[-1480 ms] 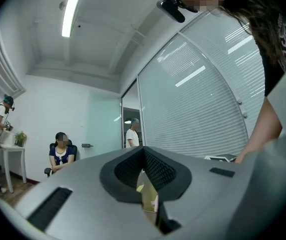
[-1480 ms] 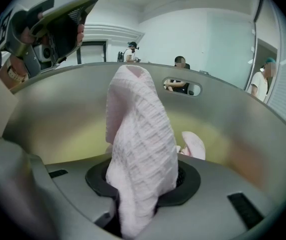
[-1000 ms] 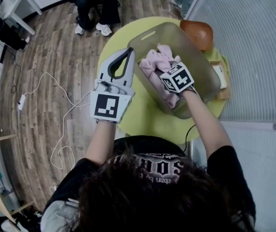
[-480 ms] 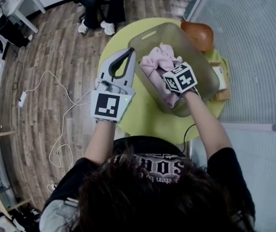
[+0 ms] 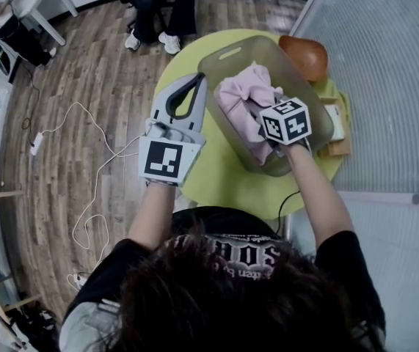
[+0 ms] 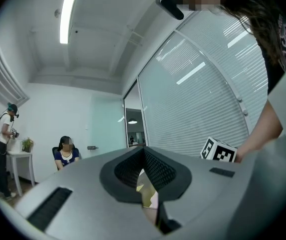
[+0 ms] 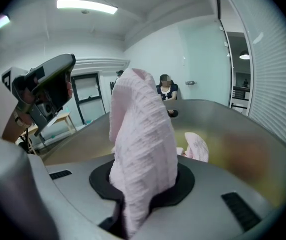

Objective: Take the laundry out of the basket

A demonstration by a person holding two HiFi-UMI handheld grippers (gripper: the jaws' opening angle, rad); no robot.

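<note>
White lettering crosses the chest of the person's black T-shirt (image 5: 240, 254), seen upside down and too broken to read. Nothing else bears legible text.

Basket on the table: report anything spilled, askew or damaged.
Nothing stands out. The basket sits upright on the green table with no visible damage, and the pink laundry is inside it. The right gripper is shut on a fold of that laundry; none lies outside the basket.
</note>
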